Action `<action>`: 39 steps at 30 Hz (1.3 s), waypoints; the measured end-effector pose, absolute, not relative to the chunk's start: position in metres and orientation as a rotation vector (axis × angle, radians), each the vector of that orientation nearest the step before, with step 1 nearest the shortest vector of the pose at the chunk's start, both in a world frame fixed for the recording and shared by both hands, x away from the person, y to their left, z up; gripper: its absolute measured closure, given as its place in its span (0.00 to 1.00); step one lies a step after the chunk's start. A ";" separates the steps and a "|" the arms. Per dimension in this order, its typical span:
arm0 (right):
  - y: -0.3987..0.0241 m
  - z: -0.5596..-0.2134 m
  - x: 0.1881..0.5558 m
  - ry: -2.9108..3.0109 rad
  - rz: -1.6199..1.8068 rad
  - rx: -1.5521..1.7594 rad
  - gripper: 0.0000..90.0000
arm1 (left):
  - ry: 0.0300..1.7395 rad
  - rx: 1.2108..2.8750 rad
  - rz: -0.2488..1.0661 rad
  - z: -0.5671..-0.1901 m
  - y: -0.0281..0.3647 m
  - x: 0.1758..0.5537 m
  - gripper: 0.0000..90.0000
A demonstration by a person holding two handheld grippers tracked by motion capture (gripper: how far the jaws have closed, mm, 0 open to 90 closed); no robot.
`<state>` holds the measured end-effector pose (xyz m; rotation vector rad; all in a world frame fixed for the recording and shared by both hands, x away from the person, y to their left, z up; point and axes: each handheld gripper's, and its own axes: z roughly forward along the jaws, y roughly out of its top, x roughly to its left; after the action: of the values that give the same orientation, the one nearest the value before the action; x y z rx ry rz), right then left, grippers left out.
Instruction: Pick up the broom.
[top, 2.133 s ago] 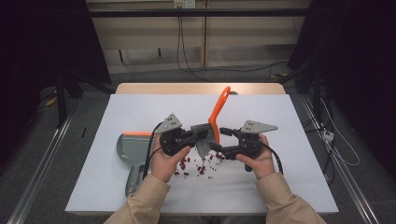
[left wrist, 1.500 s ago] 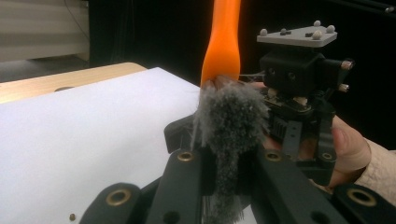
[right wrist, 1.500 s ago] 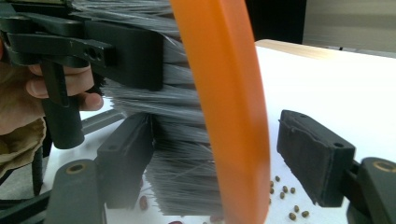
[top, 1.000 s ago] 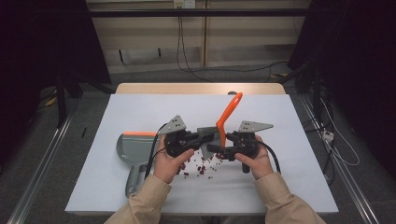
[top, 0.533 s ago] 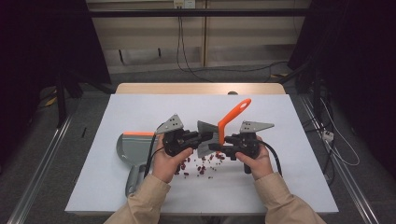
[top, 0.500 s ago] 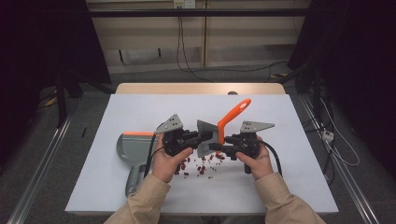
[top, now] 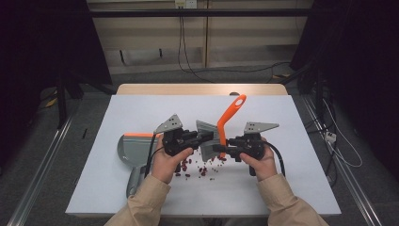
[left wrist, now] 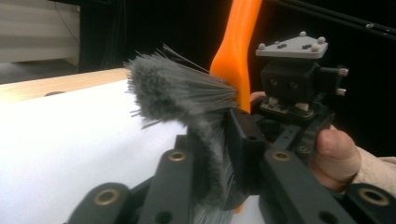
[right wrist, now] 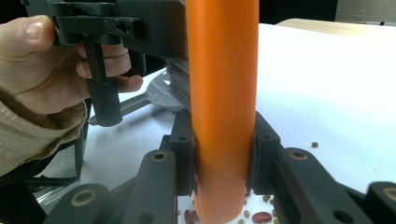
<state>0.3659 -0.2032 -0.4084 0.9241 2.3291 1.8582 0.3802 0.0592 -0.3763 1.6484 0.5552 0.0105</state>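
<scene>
Both of the person's hands met over the middle of the white table (top: 141, 188), and a small brush (top: 221, 134) hung between the two tools. The right gripper (top: 221, 148) was clamped on the brush's orange handle (right wrist: 223, 107), its jaws having just drawn tight against both sides of it, so the handle rose steeply from the grip and leaned a little to the person's right. The left gripper (top: 207, 137) had the brush's grey bristles (left wrist: 180, 100) pinched between its pads, the tuft splaying out above them; those jaws had just eased slightly, yet the bristles were pressed between them all the same. The brush was thus held off the table, above a scatter of red beans (top: 200, 168) lying just in front of the hands. A grey dustpan (top: 134, 150) with an orange lip lay flat on the table just beside the left hand (top: 167, 162), on its outer side
</scene>
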 end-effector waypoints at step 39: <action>-0.271 -0.380 0.368 2.284 1.194 1.187 0.77 | 0.606 1.737 0.245 -0.365 0.078 0.381 0.20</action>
<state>0.3675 -0.2714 -0.3805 1.1872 2.2845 1.1939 0.3809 0.0781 -0.3650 1.7370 0.6059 0.2451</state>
